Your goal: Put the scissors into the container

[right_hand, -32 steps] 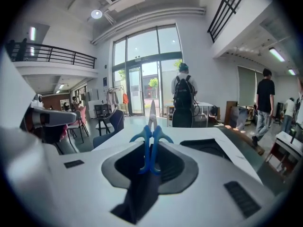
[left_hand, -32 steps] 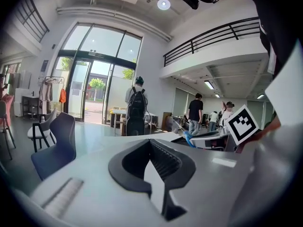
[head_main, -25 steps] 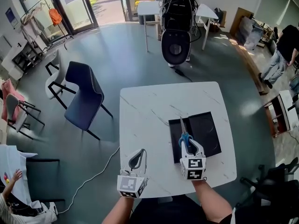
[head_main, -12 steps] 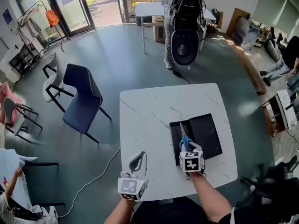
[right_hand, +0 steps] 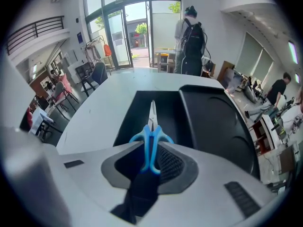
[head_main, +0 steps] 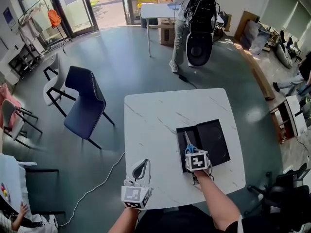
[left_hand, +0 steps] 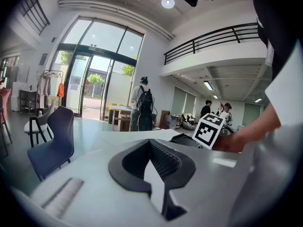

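Observation:
Blue-handled scissors [head_main: 187, 143] are clamped by the handles in my right gripper [head_main: 193, 153], which is shut on them. Their closed blades point away from me over the left compartment of the black container [head_main: 218, 136] on the white table [head_main: 155, 115]. In the right gripper view the scissors [right_hand: 151, 126] stick out past the gripper [right_hand: 151, 151], above the container [right_hand: 215, 122]; whether the tips touch its floor I cannot tell. My left gripper [head_main: 141, 168] hovers near the table's front left edge, shut and empty. The left gripper view shows that gripper [left_hand: 152, 150] with nothing in it.
A dark blue chair [head_main: 85, 103] stands left of the table, with a white cable [head_main: 97, 184] on the floor below it. A person with a black backpack [head_main: 197, 21] stands beyond the table's far edge. More chairs and furniture line the room's sides.
My right gripper has carried the scissors a little forward and left over the container's left compartment. The left gripper has barely moved. The person with the backpack has shifted right at the back.

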